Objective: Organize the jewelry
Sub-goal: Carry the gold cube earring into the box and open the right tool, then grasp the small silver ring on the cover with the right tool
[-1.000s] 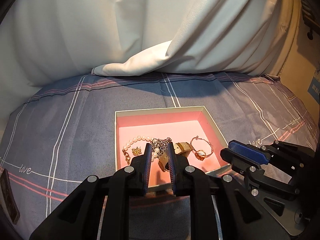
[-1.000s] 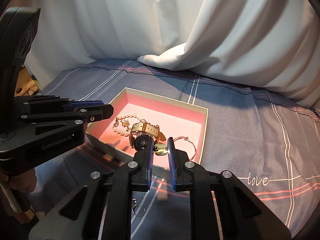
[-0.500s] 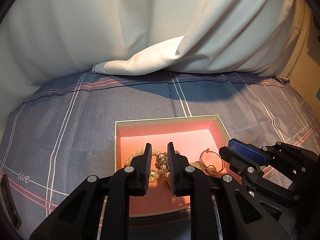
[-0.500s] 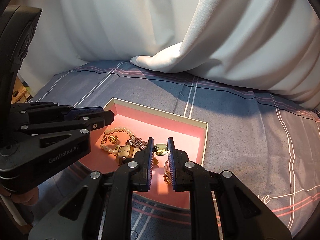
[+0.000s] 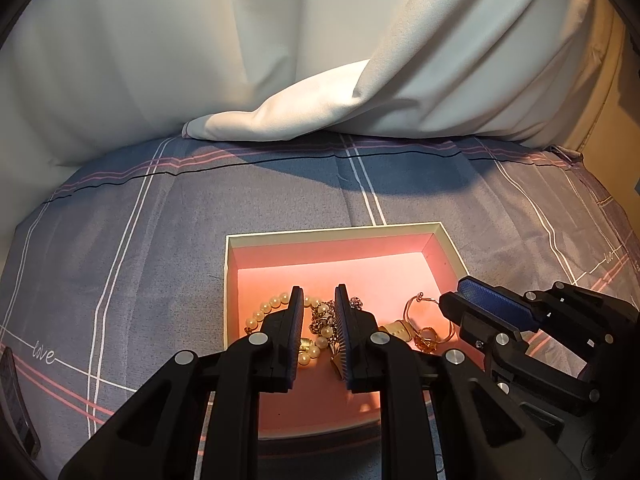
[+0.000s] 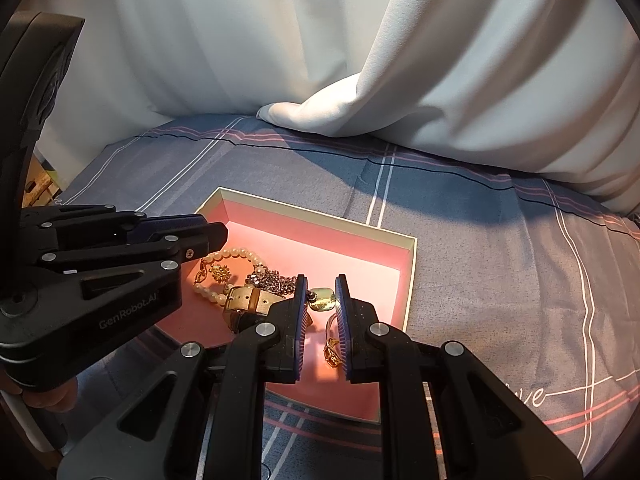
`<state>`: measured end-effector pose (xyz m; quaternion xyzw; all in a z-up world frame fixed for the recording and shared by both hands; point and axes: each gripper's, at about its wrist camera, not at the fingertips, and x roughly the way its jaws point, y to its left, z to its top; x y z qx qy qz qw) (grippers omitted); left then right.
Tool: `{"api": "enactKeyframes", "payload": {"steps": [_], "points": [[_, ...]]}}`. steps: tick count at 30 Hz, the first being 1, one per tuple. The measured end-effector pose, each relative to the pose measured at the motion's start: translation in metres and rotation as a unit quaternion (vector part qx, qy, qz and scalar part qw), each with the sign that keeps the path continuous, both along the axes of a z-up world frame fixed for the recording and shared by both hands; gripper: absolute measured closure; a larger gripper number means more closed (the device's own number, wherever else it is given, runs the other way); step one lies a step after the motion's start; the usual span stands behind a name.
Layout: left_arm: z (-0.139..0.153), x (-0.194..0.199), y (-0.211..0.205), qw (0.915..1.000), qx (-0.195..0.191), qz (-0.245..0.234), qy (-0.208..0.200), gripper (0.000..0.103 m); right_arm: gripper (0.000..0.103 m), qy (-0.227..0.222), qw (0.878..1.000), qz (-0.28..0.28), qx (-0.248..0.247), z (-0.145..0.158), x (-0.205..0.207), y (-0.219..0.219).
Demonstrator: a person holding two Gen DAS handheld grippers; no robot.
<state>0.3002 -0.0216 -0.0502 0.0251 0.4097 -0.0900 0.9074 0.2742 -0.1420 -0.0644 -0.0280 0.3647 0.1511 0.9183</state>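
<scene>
Left wrist view: pink-lined box (image 5: 332,232), long axis left-right across frame.

A bed (image 5: 160,248) in grey plaid sheeting carries an open pink-lined box (image 5: 332,231) and a draped white curtain (image 5: 280,120).

Glossy pearl bracelet (image 5: 276,312) and shiny gold-tone metal chain (image 6: 276,280) lie in a matt pink-lined card box (image 5: 332,230) on woven checked cloth (image 5: 160,240); smooth white drape (image 5: 280,80) at twelve o'clock.

The left gripper (image 5: 318,300) hides part of the pearl bracelet (image 5: 272,307), perhaps.
</scene>
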Motion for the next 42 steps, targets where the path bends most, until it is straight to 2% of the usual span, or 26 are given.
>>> {"api": "enactKeyframes", "payload": {"steps": [26,27,28,29,30,31,33,36,42], "points": [[-0.007,0.003,0.002,0.9998,-0.001,0.008,0.017,0.087,0.088,0.013,1.0,0.005,-0.018,-0.012,0.003,0.007],[-0.007,0.003,0.003,0.9998,-0.005,0.008,0.019,0.08,0.087,0.011,1.0,-0.002,-0.023,-0.012,0.002,0.006],[-0.005,0.003,0.004,0.9997,-0.011,0.007,0.022,0.067,0.082,0.015,0.999,-0.012,-0.031,-0.013,0.003,0.005],[-0.003,0.002,0.007,0.9995,-0.021,0.007,0.023,0.03,0.051,0.012,0.999,-0.026,-0.04,-0.012,0.002,0.003],[0.001,-0.002,0.01,0.9994,-0.03,0.012,0.013,0.011,0.018,-0.004,0.998,-0.04,-0.049,-0.009,-0.002,0.001],[0.005,-0.008,0.013,0.999,-0.041,0.015,-0.002,0.011,0.015,-0.021,0.997,-0.046,-0.054,-0.006,-0.008,-0.002],[0.011,-0.017,0.016,0.9986,-0.052,0.004,-0.009,0.01,0.015,-0.022,0.998,-0.045,-0.044,-0.003,-0.016,-0.008],[0.015,-0.033,0.02,0.9987,-0.047,0.001,-0.017,0.01,0.015,-0.022,0.998,-0.045,-0.033,-0.003,-0.034,-0.017],[-0.005,-0.077,0.025,0.9987,-0.046,-0.024,-0.001,0.011,0.015,0.003,1.0,-0.018,-0.017,-0.025,-0.083,-0.02]]}}
